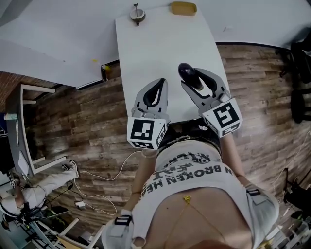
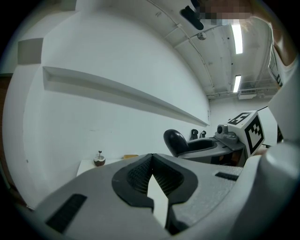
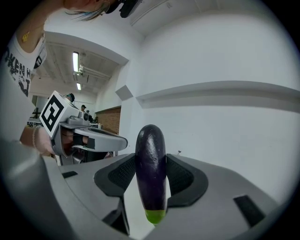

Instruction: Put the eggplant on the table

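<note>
Head view: a person (image 1: 194,194) is standing at the near end of a narrow white table (image 1: 160,48), holding both grippers out side by side over it.
Right gripper (image 1: 197,80): its jaws are standing fairly wide and pressing on the eggplant (image 1: 186,72) from both sides, so the pads are gripping its middle.
Eggplant: it is sitting crosswise between those pads, with the dark rounded end poking up past the jaws and the green stem end pointing down. It is hanging over the table's near half, toward the right edge, and is not lying on the top.
Left gripper (image 1: 162,82): its jaws are meeting tip to tip, leaving only a thin gap further back, and nothing is sitting between them. It is hovering over the near half too, just left of the right one and apart from it.
Cubes: a marker cube (image 1: 146,133) is riding at the back of each gripper, close to the person's body.
Far edge: a small round thing (image 1: 137,14) is sitting at the far left corner and a yellow thing (image 1: 183,8) at the far right corner – both well apart from the grippers.
Floor (image 1: 87,112): wood planks are showing on both sides of the table, and a pale cable (image 1: 97,175) is trailing across them on the left.
</note>
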Demonstrator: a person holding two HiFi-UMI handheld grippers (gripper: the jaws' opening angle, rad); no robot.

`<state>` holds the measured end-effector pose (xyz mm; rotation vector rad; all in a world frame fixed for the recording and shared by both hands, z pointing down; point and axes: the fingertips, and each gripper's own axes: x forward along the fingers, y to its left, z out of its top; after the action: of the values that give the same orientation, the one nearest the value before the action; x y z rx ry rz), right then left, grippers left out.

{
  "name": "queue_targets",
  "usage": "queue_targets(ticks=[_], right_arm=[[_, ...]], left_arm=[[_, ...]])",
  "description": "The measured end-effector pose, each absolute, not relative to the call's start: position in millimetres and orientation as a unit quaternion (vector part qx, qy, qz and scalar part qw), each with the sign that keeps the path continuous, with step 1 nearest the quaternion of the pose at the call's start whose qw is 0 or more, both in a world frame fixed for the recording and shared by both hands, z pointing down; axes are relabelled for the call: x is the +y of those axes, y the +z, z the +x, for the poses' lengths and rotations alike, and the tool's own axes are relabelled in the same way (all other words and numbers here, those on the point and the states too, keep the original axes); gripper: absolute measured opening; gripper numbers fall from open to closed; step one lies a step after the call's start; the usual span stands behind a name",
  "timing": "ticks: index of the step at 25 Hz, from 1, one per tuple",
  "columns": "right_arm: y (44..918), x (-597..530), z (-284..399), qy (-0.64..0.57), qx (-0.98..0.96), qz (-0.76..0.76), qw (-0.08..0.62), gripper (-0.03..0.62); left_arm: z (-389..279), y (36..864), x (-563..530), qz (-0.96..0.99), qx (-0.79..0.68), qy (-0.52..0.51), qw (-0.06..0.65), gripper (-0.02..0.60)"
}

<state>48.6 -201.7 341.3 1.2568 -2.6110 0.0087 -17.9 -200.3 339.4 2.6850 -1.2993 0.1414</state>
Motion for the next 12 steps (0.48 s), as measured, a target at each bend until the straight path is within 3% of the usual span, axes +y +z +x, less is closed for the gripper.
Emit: queue_targets(ticks=[12], right_arm=[[347.5, -211.3, 51.2, 0.005, -0.904, 0.409, 0.126, 0.204]], left_arm=[[-9.9, 342.8, -207.3, 0.891, -0.445, 0.054, 0.078, 0.005]])
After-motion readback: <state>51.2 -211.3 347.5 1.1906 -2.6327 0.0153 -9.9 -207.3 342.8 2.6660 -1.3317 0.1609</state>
